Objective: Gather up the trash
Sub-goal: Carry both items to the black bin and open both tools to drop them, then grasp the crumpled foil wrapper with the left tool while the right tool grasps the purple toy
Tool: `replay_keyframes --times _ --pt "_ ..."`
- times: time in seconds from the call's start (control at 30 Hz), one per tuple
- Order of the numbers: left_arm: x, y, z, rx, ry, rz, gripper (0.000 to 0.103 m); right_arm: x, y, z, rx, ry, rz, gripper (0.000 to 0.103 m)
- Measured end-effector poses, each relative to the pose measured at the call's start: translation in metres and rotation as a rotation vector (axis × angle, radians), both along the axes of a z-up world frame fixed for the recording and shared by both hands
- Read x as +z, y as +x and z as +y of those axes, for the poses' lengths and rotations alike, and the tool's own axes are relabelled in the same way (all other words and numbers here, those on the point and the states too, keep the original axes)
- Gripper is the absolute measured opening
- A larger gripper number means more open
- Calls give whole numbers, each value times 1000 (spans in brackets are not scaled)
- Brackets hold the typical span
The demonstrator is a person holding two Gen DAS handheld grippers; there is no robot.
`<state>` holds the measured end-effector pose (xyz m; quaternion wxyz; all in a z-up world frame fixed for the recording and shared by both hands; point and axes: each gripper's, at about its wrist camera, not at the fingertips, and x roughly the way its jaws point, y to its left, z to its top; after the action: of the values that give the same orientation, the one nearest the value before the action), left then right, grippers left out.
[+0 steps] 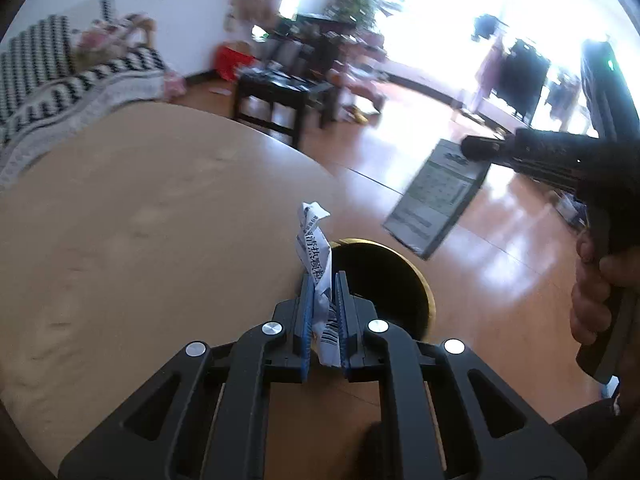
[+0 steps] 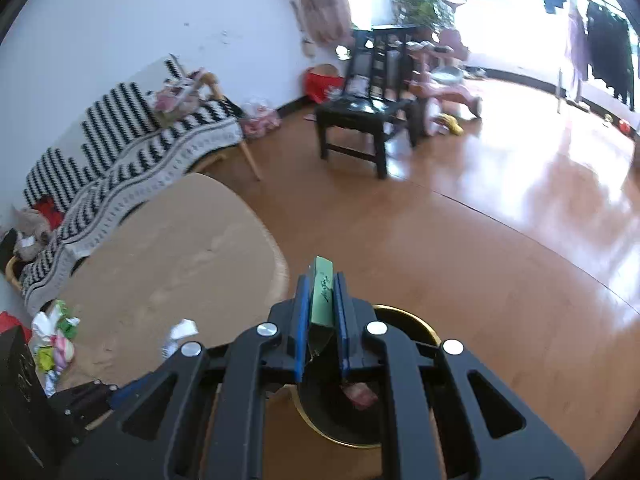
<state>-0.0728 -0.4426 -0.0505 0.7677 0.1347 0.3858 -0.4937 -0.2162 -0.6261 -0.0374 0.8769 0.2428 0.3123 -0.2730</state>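
My left gripper (image 1: 323, 280) is shut on a crumpled white wrapper (image 1: 316, 248) with black print, held at the edge of the round wooden table (image 1: 140, 220), beside a black bin with a gold rim (image 1: 384, 276) on the floor. My right gripper (image 2: 322, 280) is shut on a flat green packet (image 2: 322, 296), held above the same bin (image 2: 412, 320), which has pink trash (image 2: 360, 394) inside. In the left wrist view the right gripper (image 1: 480, 148) holds that packet (image 1: 436, 196) above the floor. More wrappers (image 2: 54, 340) lie on the table's left.
A black-and-white striped sofa (image 2: 132, 144) stands behind the table. A dark wooden chair (image 2: 364, 112) stands on the glossy wooden floor (image 2: 500, 240). A black box (image 2: 20, 376) sits at the table's left edge. Clothes hang by the bright window.
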Motion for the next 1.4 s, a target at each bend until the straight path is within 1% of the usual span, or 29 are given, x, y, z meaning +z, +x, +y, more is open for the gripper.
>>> replay_keyframes --times 0.1,0.2,0.3,0.4,0.53,0.73,0.83,0.9,0.93,0.97,1.0,1.03,1.07,1.13,1.2,1.4 --pt "-19 -15 -25 -51 18 26 10 -21 -17 -20 -30 13 56 13" --pt "-34 -23 -44 -92 35 43 9 -29 -20 -26 -36 21 77 13" --pt "-47 -26 -58 -113 48 53 9 -40 -19 -29 -38 28 108 13" --pt "-58 -22 -65 -112 66 64 8 -48 -14 -32 -37 35 130 13" --pt "-63 -18 -71 -104 69 76 8 -50 -11 -32 -28 38 136 13" --pt "-62 -19 -77 -103 68 88 8 -48 -7 -32 -24 39 139 13" --pt "-61 -19 -76 -108 70 100 10 -50 -8 -33 -31 47 144 13" --pt "-61 -21 -75 -110 78 102 30 -53 -7 -35 -34 65 154 13" --pt "-60 -22 -75 -106 76 99 61 -56 -7 -37 -32 77 158 14" --pt "-58 -23 -74 -99 59 92 80 -58 -7 -39 -36 92 167 22" --pt "-56 -23 -73 -94 44 85 81 -60 -7 -40 -39 98 168 31" --pt "-53 -25 -72 -98 34 82 82 -60 -8 -41 -43 98 166 57" --pt "-51 -25 -72 -106 32 83 82 -58 -10 -41 -53 90 155 71" --pt "-50 -25 -71 -110 26 83 83 -53 -13 -39 -68 69 132 72" --pt "-49 -25 -70 -108 27 89 84 -50 -14 -39 -70 71 120 72" --pt "-40 -27 -65 -115 21 73 86 -46 -12 -34 -65 66 117 72"
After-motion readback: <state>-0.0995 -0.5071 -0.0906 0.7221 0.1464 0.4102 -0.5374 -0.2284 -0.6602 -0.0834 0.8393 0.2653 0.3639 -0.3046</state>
